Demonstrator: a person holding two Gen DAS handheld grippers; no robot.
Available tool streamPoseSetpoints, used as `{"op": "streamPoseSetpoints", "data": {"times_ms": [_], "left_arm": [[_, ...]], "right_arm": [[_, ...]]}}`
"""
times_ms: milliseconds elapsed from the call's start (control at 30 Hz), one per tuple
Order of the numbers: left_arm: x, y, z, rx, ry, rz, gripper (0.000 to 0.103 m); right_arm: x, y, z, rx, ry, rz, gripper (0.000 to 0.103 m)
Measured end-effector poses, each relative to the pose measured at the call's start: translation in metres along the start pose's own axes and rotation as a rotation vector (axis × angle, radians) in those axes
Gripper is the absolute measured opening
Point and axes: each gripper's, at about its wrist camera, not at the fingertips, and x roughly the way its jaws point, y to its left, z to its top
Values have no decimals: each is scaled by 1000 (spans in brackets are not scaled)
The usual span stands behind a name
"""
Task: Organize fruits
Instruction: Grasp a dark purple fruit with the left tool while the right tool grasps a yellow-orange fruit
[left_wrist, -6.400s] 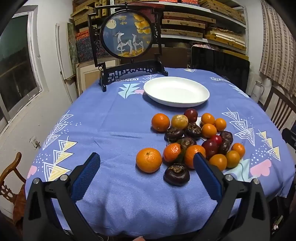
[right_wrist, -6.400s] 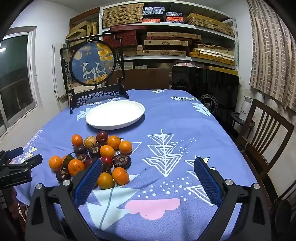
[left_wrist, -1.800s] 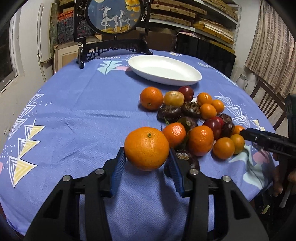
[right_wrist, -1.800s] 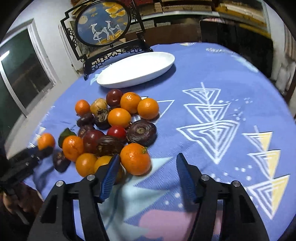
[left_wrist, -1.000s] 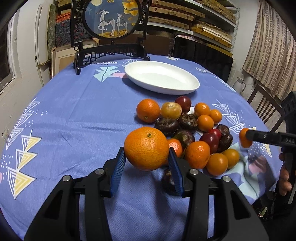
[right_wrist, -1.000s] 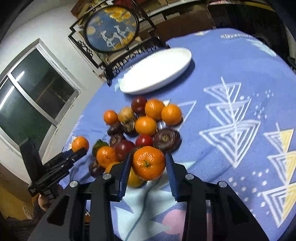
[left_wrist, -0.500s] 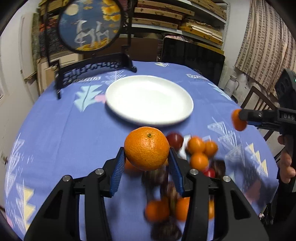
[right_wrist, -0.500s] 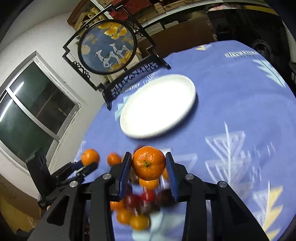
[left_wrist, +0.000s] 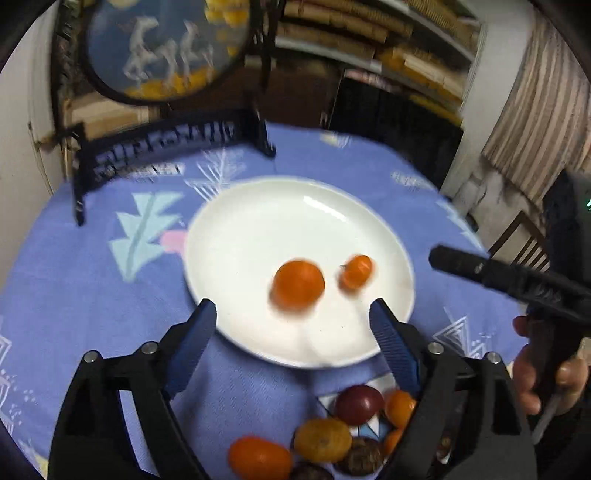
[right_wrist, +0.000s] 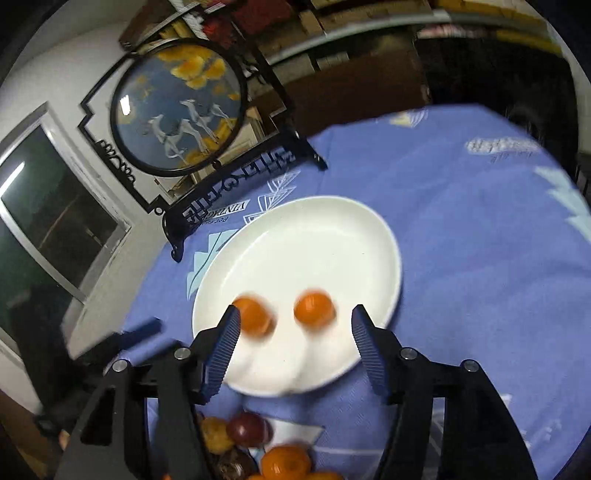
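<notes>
Fruits: in the left wrist view, two oranges lie on the plate (left_wrist: 236, 229), a larger orange (left_wrist: 297, 283) near its middle and a smaller orange (left_wrist: 355, 271) just beside it on the right; both are blurred, so I cannot tell whether they are at rest. My left tool (left_wrist: 294, 331) stands apart and empty, poised above the near rim of the plate and tilted down toward it. The pile (left_wrist: 325, 439) of unsorted fruit sits on the surface (left_wrist: 88, 295) under the tool, near the bottom edge. At right, my right hand (left_wrist: 543, 373) grips the other tool's handle.

In the right wrist view, the same two oranges show on the near half of the plate (right_wrist: 332, 229), one (right_wrist: 255, 319) beside the left finger, one (right_wrist: 314, 309) between the fingers. My right tool (right_wrist: 291, 332) is also apart and empty, angled down over the plate's near rim. A few of the pile's fruits (right_wrist: 251, 428) appear below.

Progress judgement: two pieces placed; most of the pile is left to move.
</notes>
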Motion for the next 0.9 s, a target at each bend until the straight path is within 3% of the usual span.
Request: {"op": "streamPoseSetpoints", "data": {"times_ms": [133,333,500,533,700,767,900], "left_arm": [[-41,-6,-40,77,-19,4,82],[-93,-20,-134,234,-22,36,82],[-103,-24,-201,264,39,7,82],[-100,-27,-210,270,58,3,77],[-88,-32,-219,246,56,30,65],[-85,-34,-218,229,46,17,45],[-88,-41,-223,263,27,11,44]], "right_arm": [[-32,3,-31,-37,-5,-9,63],[-74,5,-105,-112,4,-60,64],[-88,0,-155,-80,40,-29,64],[-90,0,-163,-75,51,-24,64],[-95,22,-188,-160,81,-16,64],[-95,33,-196,-226,96,-10,64],[-92,48,-210,-317,113,11,64]]}}
